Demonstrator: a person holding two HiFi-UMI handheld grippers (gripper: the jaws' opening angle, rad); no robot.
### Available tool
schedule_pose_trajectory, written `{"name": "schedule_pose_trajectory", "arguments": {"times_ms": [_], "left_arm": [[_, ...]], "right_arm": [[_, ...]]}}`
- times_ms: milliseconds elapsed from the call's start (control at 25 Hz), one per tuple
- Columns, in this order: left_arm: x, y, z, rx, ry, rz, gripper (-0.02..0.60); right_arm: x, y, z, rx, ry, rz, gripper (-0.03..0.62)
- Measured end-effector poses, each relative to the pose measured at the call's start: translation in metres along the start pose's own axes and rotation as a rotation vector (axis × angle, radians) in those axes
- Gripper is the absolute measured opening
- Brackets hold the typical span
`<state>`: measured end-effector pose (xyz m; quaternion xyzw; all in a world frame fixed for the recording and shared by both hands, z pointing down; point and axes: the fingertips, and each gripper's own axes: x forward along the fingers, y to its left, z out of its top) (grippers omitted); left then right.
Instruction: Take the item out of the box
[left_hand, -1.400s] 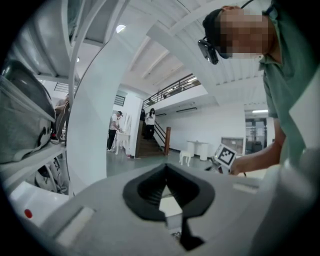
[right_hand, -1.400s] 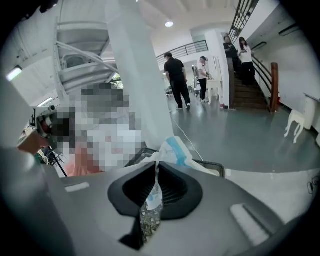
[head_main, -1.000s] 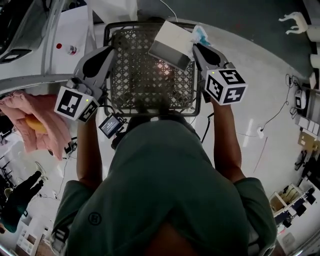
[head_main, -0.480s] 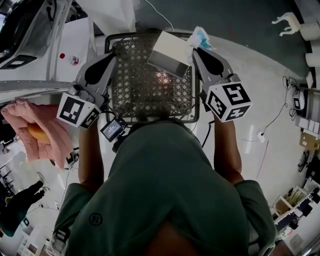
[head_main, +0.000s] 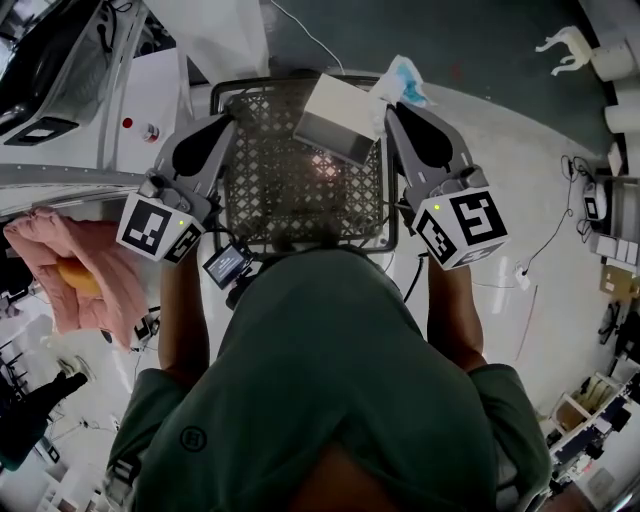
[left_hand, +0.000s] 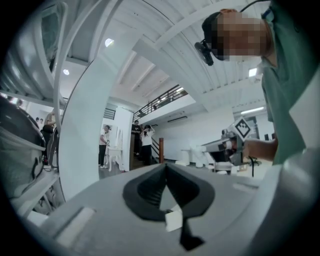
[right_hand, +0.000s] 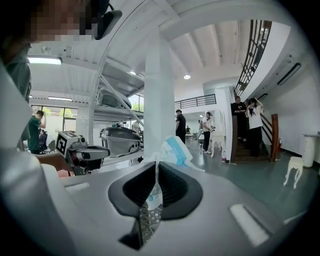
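Note:
A white box (head_main: 340, 115) lies tilted on the far right corner of a black wire basket (head_main: 300, 230). My right gripper (head_main: 392, 105) is just right of the box and shut on a white-and-blue plastic packet (head_main: 402, 80), which sticks out past its tips. In the right gripper view the packet (right_hand: 175, 150) stands above the jaws, its thin film pinched between them at my right gripper (right_hand: 156, 167). My left gripper (head_main: 228, 122) hovers at the basket's left rim. Its jaws meet at the tip in the left gripper view (left_hand: 165, 167), and I see nothing held.
A pink cloth (head_main: 80, 270) lies at the left below a white shelf (head_main: 60, 130). A small screen device (head_main: 228, 263) hangs by the basket's near rim. Cables (head_main: 560, 220) run over the floor at the right. People (right_hand: 245, 125) stand by a staircase.
The packet in my right gripper now stands a little more apart from the box's corner. The head view has shifted slightly. The left gripper has stayed beside the basket.

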<state>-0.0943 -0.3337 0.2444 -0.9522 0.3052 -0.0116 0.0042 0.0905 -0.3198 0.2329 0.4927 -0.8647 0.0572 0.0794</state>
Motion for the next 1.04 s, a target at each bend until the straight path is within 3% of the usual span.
{"name": "schedule_pose_trajectory", "arguments": {"times_ms": [320,1040], "left_arm": [[-0.002,0.001,0.000,0.002,-0.008,-0.007,-0.003],[-0.008,-0.001,0.002,-0.004,-0.005,0.003,-0.003]], "right_arm": [[-0.010,0.013,0.025,-0.045,-0.083,-0.007,0.023],[-0.015,0.020,0.034,-0.053,-0.084,0.007,0.023]]}}
